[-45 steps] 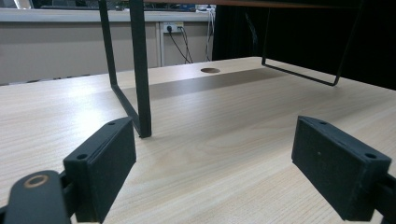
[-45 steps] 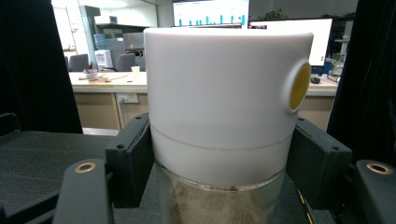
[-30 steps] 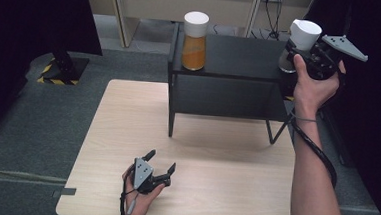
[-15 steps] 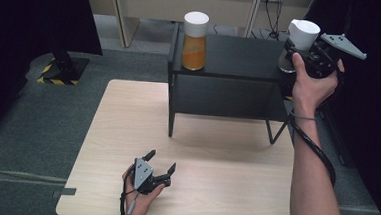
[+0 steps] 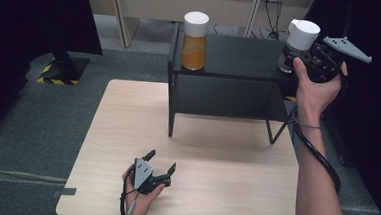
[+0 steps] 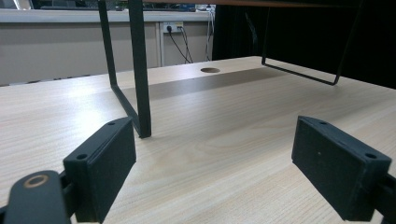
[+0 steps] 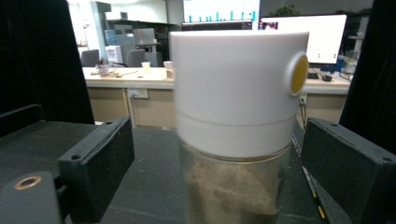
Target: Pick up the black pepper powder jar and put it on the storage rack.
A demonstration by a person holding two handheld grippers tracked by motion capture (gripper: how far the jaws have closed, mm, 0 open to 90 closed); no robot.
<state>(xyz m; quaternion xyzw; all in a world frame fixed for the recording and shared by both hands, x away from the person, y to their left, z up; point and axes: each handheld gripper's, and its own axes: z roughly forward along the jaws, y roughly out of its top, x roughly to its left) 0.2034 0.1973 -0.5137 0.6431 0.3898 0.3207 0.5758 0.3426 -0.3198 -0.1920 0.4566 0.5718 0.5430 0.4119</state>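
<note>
High view: a black shelf (image 5: 232, 55) stands on the far half of the light wooden desk (image 5: 127, 133). On its top sit two upright jars: an orange-filled jar (image 5: 195, 41) with a white lid near the left end, and a white-lidded jar (image 5: 298, 44) of pale powder at the right end. The right gripper (image 5: 301, 61) is raised to that second jar, its fingers on either side of the glass body. The left gripper (image 5: 161, 165) rests in the hand low on the near part of the desk, well apart from the shelf, fingers spread and empty.

Left gripper view: the two black fingers (image 6: 102, 163) stand wide apart with bare desk between them; a shelf leg (image 6: 139, 70) rises just ahead.

Right gripper view: the white-lidded jar fills the middle, standing between the fingers (image 7: 100, 158), which are apart and show gaps to the glass on both sides, so no grip is made yet. Its long axis runs vertical, lid up, with a yellow button (image 7: 299, 73) on the lid's side facing right.

As a judgement, the work looks early: the reach to the jar is done, while closing on it and lifting or moving it remain.
</note>
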